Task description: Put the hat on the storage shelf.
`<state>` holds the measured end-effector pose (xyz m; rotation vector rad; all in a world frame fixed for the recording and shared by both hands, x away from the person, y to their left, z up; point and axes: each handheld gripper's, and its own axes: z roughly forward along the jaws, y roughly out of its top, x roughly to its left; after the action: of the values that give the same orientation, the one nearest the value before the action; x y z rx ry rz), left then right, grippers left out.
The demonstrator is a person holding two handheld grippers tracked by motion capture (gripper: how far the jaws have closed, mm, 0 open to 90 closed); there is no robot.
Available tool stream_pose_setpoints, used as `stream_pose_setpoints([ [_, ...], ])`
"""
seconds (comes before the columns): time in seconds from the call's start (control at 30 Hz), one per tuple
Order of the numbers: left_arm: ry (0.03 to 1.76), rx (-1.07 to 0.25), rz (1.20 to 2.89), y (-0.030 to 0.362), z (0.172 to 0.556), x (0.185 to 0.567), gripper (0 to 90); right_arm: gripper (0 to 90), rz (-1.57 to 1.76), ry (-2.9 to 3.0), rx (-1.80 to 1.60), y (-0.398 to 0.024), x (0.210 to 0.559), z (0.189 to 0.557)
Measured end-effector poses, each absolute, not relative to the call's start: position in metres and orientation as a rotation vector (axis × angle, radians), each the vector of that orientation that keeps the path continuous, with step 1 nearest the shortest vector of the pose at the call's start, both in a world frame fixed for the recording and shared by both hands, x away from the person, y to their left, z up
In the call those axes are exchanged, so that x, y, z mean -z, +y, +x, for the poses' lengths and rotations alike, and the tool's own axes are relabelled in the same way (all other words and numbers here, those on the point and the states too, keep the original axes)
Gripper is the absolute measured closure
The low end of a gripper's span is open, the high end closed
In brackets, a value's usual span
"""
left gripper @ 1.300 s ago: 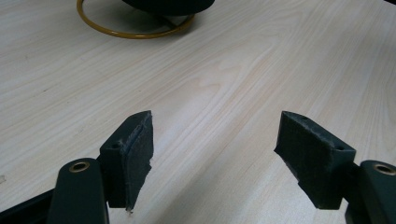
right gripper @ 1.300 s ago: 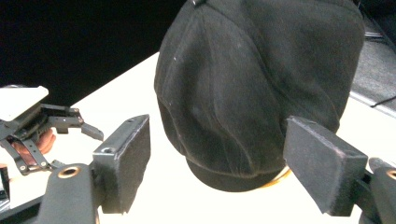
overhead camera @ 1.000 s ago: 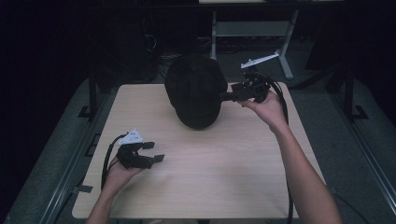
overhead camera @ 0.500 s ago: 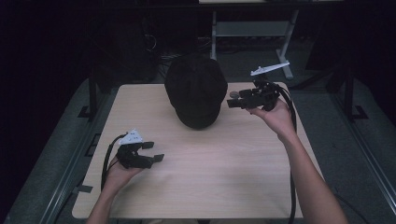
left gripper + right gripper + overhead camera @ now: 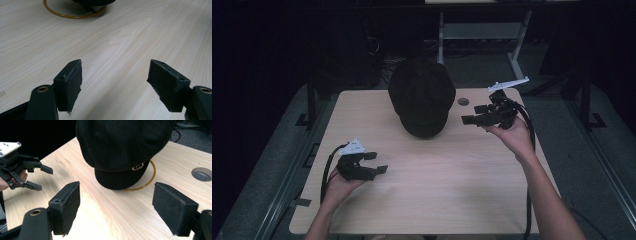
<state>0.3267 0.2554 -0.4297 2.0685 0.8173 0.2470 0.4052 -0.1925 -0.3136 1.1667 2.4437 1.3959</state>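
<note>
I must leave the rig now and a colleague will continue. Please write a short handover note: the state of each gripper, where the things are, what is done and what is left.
Left gripper: open, holds nothing, low over the near left of the table.
Right gripper: open, holds nothing, just right of the black cap, not touching it.
Things: the cap sits at the far middle of the table on a stand with a yellow ring base; its brim faces the person.
Done: the cap is on the stand and released.
Left: probably only to check that it sits straight; neither gripper grips anything.
</note>
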Motion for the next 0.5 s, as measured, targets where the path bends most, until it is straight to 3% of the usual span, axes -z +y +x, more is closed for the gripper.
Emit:
stream_pose_setpoints([
  [0.5, 0.812, -0.256, 2.069, 0.254, 0.326, 0.43, 27.0, 21.7, 1.213, 2.421, -1.421, -0.215, 0.327, 0.385],
])
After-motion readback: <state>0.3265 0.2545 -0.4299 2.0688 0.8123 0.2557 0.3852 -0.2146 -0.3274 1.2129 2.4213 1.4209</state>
